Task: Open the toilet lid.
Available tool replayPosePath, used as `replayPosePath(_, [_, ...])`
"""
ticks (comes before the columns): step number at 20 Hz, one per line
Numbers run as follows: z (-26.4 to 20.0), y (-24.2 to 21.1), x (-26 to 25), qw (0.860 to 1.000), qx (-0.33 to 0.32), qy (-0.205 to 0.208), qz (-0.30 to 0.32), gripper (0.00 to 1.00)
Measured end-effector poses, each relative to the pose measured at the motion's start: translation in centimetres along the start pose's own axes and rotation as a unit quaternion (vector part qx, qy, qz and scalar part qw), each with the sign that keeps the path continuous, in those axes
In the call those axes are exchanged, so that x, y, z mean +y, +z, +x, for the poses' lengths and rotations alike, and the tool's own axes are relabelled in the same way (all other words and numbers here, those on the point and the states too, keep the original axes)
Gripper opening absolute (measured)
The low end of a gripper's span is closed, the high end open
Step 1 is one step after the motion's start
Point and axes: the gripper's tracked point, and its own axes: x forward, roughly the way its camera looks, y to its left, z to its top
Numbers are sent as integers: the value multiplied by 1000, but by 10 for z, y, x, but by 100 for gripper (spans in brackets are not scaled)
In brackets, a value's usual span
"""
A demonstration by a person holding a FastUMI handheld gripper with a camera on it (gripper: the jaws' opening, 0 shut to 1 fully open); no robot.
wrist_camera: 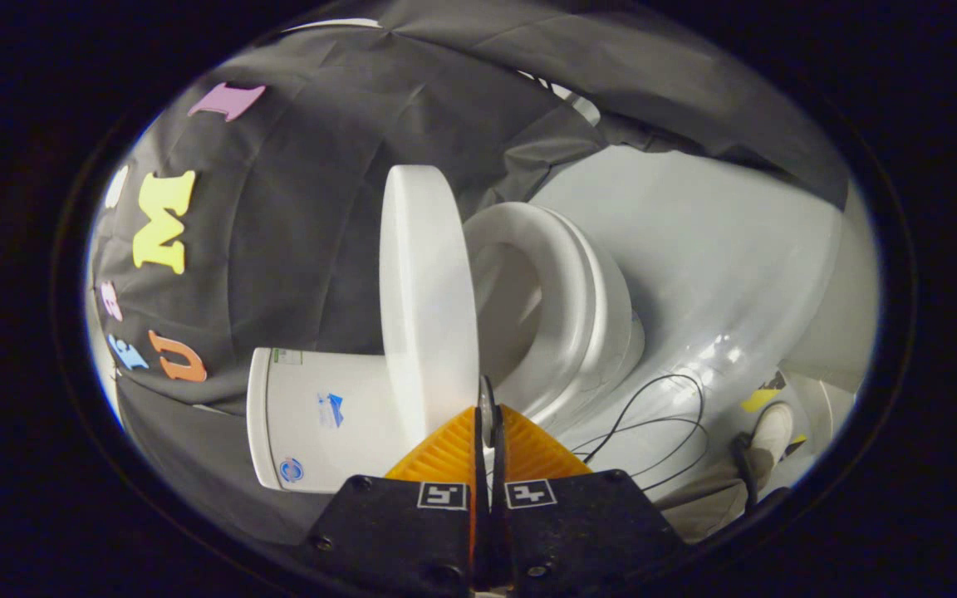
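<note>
Right now the gripper (488, 419) is showing its two orange fingers (445, 453) pressed together, with only a thin dark slit running between them and nothing pinched there. Their tips are sitting just at the lower edge of the toilet lid (427, 299), which is standing raised, turned edge-on to the camera; whether the tips are actually touching the lid cannot be told. Beside the lid, the white toilet seat (566, 291) is lying exposed as a ring on the bowl, with the shadowed opening inside it. On the other side of the lid, the white cistern (316, 419) is resting against the booth's black cloth wall (296, 216). Beyond the bowl, thin black cables (661, 415) are looping across the pale floor (694, 241). Farther out along that floor, a person's light shoe (771, 432) and trouser leg (707, 498) are standing near a yellow floor mark (757, 400).
</note>
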Motion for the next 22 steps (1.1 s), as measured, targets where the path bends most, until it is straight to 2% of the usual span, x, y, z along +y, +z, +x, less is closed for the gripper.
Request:
replayPosePath(3, [-7,1,19,1000,2,16,-10,4])
replayPosePath(7, [-15,-3,36,999,3,11,-43,4])
replayPosePath(11, [-22,-8,61,998,3,34,-56,4])
replayPosePath(15, [-28,-13,81,994,-3,33,-100,4])
replayPosePath(18, [-29,-16,83,991,-2,13,-133,4])
replayPosePath(22, [-31,-19,95,989,-1,8,-145,4])
